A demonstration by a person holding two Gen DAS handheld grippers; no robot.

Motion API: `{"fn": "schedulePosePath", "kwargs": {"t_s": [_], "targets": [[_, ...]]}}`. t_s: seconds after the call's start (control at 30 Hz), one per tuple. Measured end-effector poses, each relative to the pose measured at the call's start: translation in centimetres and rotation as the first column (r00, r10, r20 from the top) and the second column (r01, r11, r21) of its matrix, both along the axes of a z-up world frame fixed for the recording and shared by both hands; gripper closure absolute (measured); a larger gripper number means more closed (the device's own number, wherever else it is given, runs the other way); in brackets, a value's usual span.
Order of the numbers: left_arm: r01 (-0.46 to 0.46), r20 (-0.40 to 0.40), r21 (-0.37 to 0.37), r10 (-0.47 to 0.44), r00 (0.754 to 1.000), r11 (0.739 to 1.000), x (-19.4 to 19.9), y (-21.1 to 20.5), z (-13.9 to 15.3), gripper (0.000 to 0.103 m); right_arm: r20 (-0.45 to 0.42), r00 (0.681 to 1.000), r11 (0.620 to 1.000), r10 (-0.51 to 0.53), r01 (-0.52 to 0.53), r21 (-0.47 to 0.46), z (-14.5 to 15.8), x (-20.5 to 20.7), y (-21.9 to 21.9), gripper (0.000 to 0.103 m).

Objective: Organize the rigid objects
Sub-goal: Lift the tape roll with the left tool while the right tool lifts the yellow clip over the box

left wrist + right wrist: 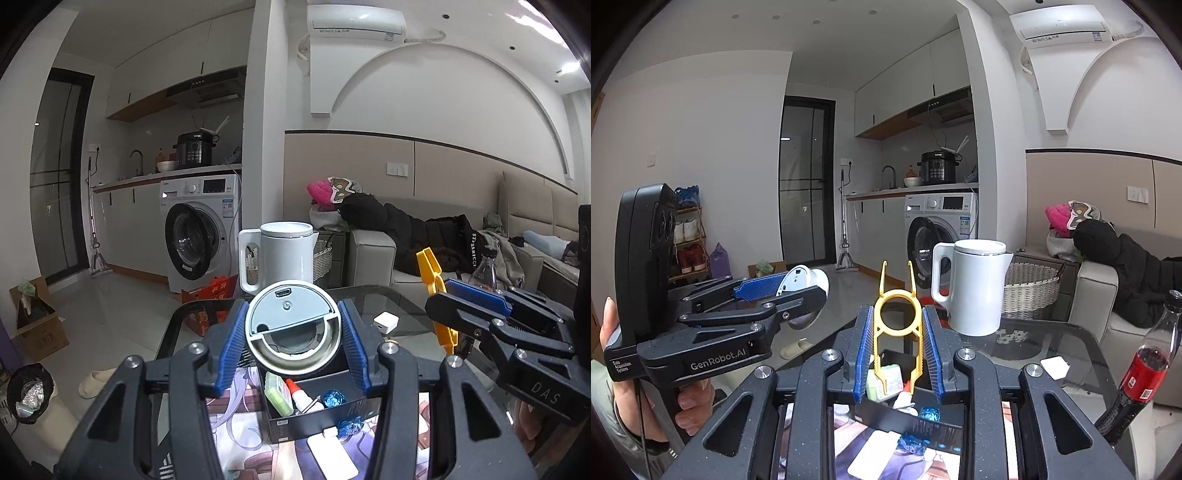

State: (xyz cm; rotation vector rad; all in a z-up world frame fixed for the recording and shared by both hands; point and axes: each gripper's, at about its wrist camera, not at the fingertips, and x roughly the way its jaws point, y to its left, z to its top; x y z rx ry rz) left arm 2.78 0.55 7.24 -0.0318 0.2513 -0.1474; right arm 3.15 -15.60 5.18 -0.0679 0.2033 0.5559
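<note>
My left gripper point(292, 332) is shut on a round grey ring-shaped device point(291, 326), held above an open black box point(314, 417) on the glass table. The box holds a green case point(277, 392), a glue bottle point(303, 397) and a blue foil ball point(333, 398). My right gripper point(897, 343) is shut on a yellow plastic tool point(897, 332), held upright over the same box point(923, 421). The right gripper with the yellow tool point(436, 280) shows at the right of the left wrist view. The left gripper with the grey device point(803, 282) shows at the left of the right wrist view.
A white kettle point(975, 288) stands at the table's far edge point(369, 291). A white charger cube point(386, 321) lies on the glass. A cola bottle point(1137, 369) stands at the right. A white card point(332, 458) lies before the box. A sofa and washing machine stand beyond.
</note>
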Motion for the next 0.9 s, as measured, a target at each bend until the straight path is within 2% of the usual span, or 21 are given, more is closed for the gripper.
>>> {"fn": "schedulePosePath", "kwargs": {"t_s": [0.23, 0.5, 0.9], "targets": [[-0.005, -0.006, -0.047, 0.005, 1.0, 0.999, 3.3, 0.1, -0.2, 0.055, 0.016, 0.999, 0.999, -0.044, 0.044, 0.022, 0.8, 2.3, 0.7, 0.077], [-0.033, -0.076, -0.116, 0.025, 0.997, 0.993, 8.2, 0.7, -2.1, 0.055, -0.035, 0.992, 0.993, -0.119, 0.119, 0.009, -0.6, 7.2, 1.6, 0.077], [-0.053, -0.191, -0.082, 0.037, 0.981, 0.995, 11.2, -0.3, -5.2, 0.055, -0.138, 0.978, 0.988, -0.156, 0.154, -0.029, -2.9, 11.9, 0.9, 0.077]]}}
